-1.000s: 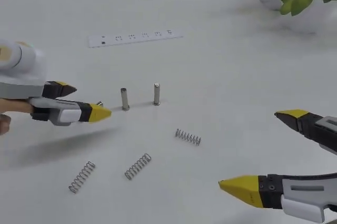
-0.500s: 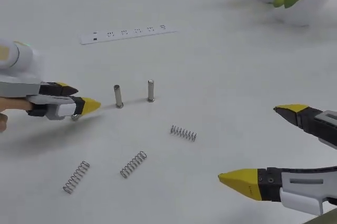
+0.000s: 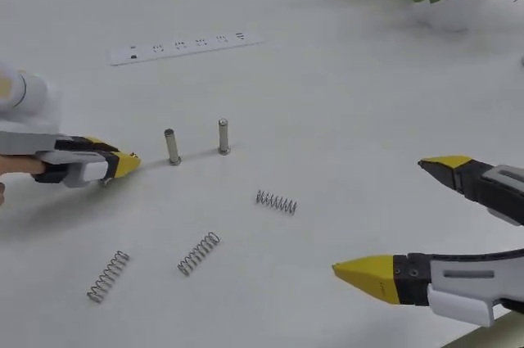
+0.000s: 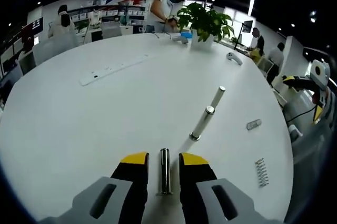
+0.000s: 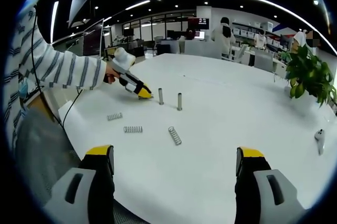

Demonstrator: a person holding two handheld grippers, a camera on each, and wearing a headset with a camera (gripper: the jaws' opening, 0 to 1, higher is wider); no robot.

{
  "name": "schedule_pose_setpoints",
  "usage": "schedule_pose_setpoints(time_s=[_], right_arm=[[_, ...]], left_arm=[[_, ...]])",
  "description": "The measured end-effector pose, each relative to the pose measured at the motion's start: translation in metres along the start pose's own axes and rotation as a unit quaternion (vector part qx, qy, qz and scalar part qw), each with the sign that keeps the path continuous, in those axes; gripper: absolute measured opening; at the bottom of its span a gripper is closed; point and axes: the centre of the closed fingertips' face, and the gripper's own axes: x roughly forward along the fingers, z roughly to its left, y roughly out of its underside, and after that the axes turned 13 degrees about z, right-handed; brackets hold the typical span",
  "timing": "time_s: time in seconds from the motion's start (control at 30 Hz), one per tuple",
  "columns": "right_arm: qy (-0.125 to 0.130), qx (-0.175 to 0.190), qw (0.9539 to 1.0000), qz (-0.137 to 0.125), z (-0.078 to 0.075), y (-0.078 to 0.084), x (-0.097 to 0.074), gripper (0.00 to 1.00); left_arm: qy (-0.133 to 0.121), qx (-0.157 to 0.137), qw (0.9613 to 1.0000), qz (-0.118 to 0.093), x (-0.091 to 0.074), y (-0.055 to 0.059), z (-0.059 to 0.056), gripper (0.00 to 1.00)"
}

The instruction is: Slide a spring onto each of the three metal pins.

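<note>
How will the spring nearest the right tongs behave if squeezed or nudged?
That spring looks like thin, open-coiled wire, so it is probably light and apt to bend or compress under a firm pinch. It lies on its side on the smooth white table, so a sideways nudge may well roll it.

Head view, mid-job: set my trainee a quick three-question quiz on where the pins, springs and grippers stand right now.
1. Fill in: the right gripper has its jaws wide ___.
2. True or false: all three springs lie on the table, none on a pin.
3. Two pins stand free. Where is the third pin? A) between the jaws of the left gripper; B) flat among the springs; C) between the jaws of the right gripper.
Key: 1 open; 2 true; 3 A.
</note>
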Motion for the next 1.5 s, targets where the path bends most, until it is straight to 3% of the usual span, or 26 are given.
schedule_pose_setpoints(time_s=[0.13, 0.37, 0.6, 0.67, 0.87, 0.93, 1.17, 1.3, 1.5], right_arm=[[0.001, 0.001, 1.0000, 0.000, 0.000, 0.000, 0.000, 0.95], [0.002, 0.005, 1.0000, -0.003, 0.000, -0.001, -0.001, 0.95], [0.000, 0.004, 1.0000, -0.003, 0.000, -0.001, 0.000, 0.95], [-0.003, 0.005, 1.0000, -0.007, 0.001, -0.002, 0.000, 0.95], [-0.003, 0.006, 0.9999, -0.010, 0.002, -0.003, 0.000, 0.95], [-0.004, 0.006, 0.9999, -0.010, 0.002, -0.003, -0.001, 0.95], [-0.005, 0.006, 0.9999, -0.009, 0.001, -0.001, -0.001, 0.93], [-0.003, 0.003, 0.9999, -0.016, 0.002, -0.003, -0.002, 0.94], [-0.006, 0.005, 0.9996, -0.027, 0.004, -0.008, -0.002, 0.94]], left_arm=[[-0.007, 0.003, 0.9999, 0.008, 0.003, 0.003, 0.003, 0.08], [-0.008, 0.006, 0.9999, 0.011, 0.005, 0.003, -0.002, 0.05], [-0.023, 0.051, 0.9983, 0.019, 0.009, 0.000, -0.007, 0.02], [-0.041, 0.086, 0.9950, 0.030, 0.009, 0.002, -0.005, 0.01], [-0.043, 0.083, 0.9952, 0.028, 0.010, 0.001, -0.005, 0.00], [-0.031, 0.072, 0.9964, 0.032, 0.010, 0.004, -0.008, 0.00], [-0.036, 0.074, 0.9961, 0.032, 0.010, 0.003, -0.005, 0.00], [-0.026, 0.028, 0.9990, 0.023, 0.009, 0.003, -0.003, 0.00], [-0.028, 0.002, 0.9991, 0.032, 0.006, 0.005, 0.002, 0.00]])
